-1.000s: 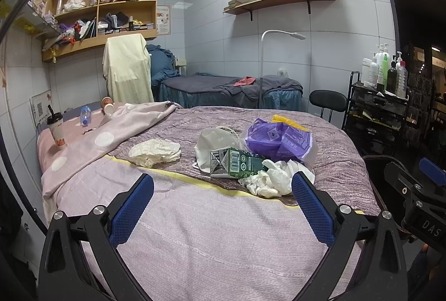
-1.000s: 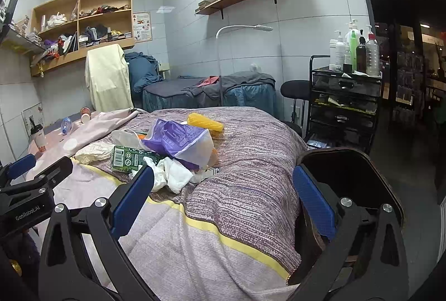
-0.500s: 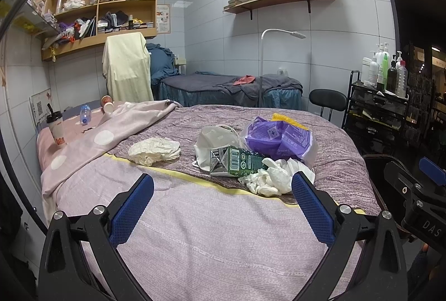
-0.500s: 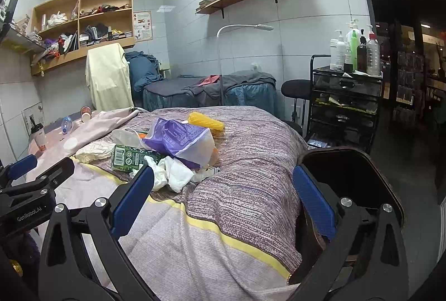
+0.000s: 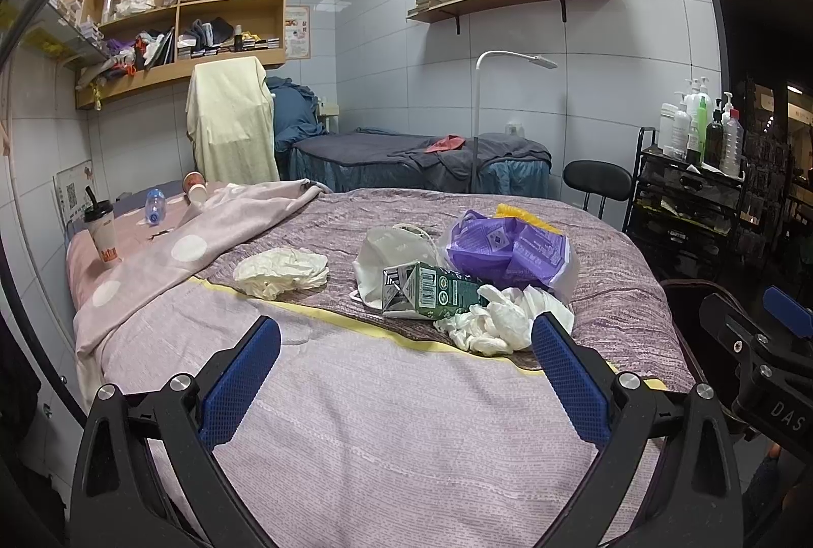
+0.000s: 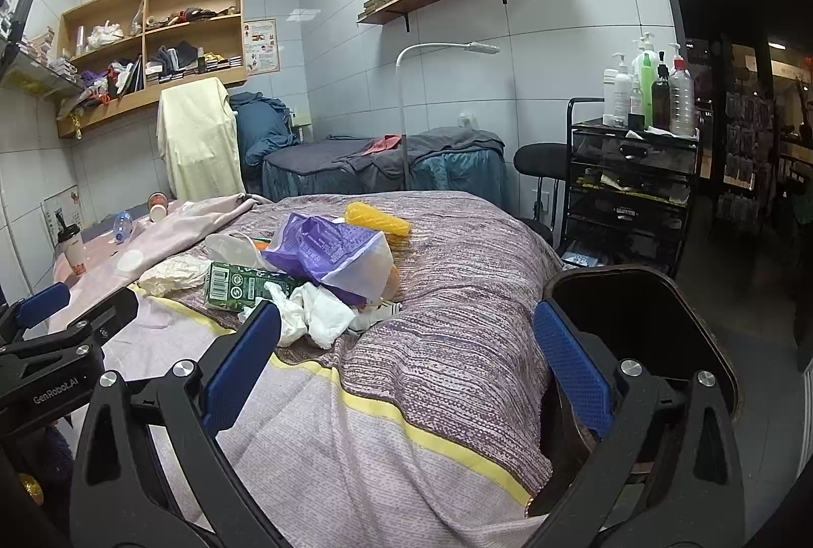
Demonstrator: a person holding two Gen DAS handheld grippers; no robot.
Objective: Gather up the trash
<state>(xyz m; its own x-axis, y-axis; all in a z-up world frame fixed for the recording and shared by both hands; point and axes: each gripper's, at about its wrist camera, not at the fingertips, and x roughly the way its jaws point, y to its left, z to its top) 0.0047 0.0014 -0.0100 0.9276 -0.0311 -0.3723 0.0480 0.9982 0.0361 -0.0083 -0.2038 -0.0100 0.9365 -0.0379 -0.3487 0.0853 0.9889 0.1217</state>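
Note:
Trash lies in a heap on the bed: a green carton (image 5: 441, 297), a purple plastic bag (image 5: 510, 249), crumpled white tissue (image 5: 500, 319), a white mask (image 5: 394, 249) and a separate tissue wad (image 5: 281, 272). In the right wrist view I see the carton (image 6: 244, 286), the purple bag (image 6: 330, 251), white tissue (image 6: 317, 319) and a yellow roll (image 6: 377, 219). My left gripper (image 5: 405, 388) is open and empty, short of the heap. My right gripper (image 6: 406, 378) is open and empty over the bed's edge, with a dark bin (image 6: 660, 324) at its right.
A cup with a straw (image 5: 100, 233), a water bottle (image 5: 154, 205) and a paper cup (image 5: 195, 192) stand at the bed's far left. A black cart with bottles (image 6: 635, 172), a stool (image 6: 541, 157), a floor lamp (image 6: 406, 111) and a second bed (image 6: 381, 164) stand behind.

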